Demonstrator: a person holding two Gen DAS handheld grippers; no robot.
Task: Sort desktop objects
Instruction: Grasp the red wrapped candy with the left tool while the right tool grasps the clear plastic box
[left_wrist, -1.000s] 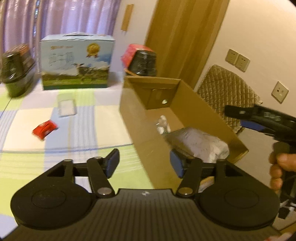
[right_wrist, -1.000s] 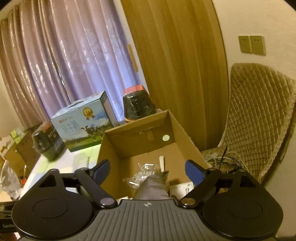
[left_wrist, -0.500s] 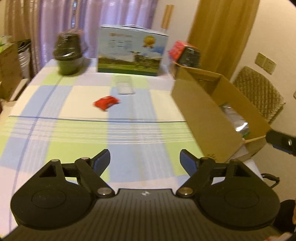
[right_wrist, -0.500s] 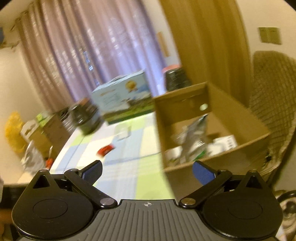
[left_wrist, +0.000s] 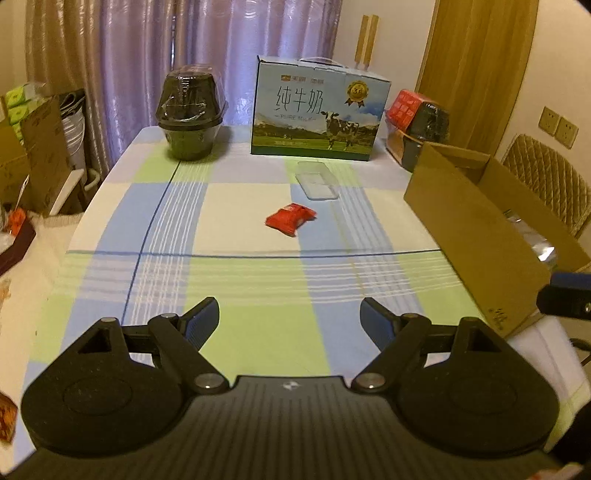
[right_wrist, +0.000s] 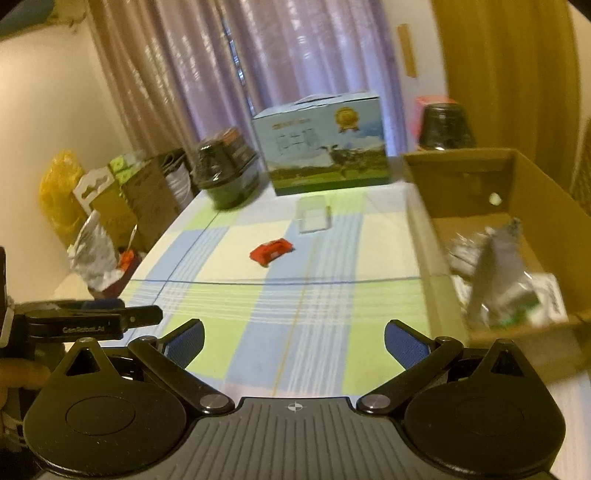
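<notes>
A red packet (left_wrist: 291, 218) lies flat near the middle of the table (left_wrist: 258, 325), on the checked cloth, with nothing touching it. Just behind it, toward the far edge, lies a clear plastic case (left_wrist: 317, 180), also flat. Along the right edge of the table stands an open cardboard box (right_wrist: 532, 206); inside it are a silver foil bag (right_wrist: 495, 266) and some other wrapped things that are too blurred to name.

At the far edge a milk carton box (left_wrist: 317, 110) with a cow picture stands upright. A dark wrapped container (left_wrist: 190, 110) stands at the far left corner, and another one with a red top (left_wrist: 421, 110) at the far right corner, behind the cardboard box.

The left gripper (left_wrist: 288, 317) is above the near edge, well apart from the packet, with its fingers spread wide and nothing between them. The right gripper (right_wrist: 293, 339) is above the near edge too, beside the cardboard box, fingers also spread wide and empty.
</notes>
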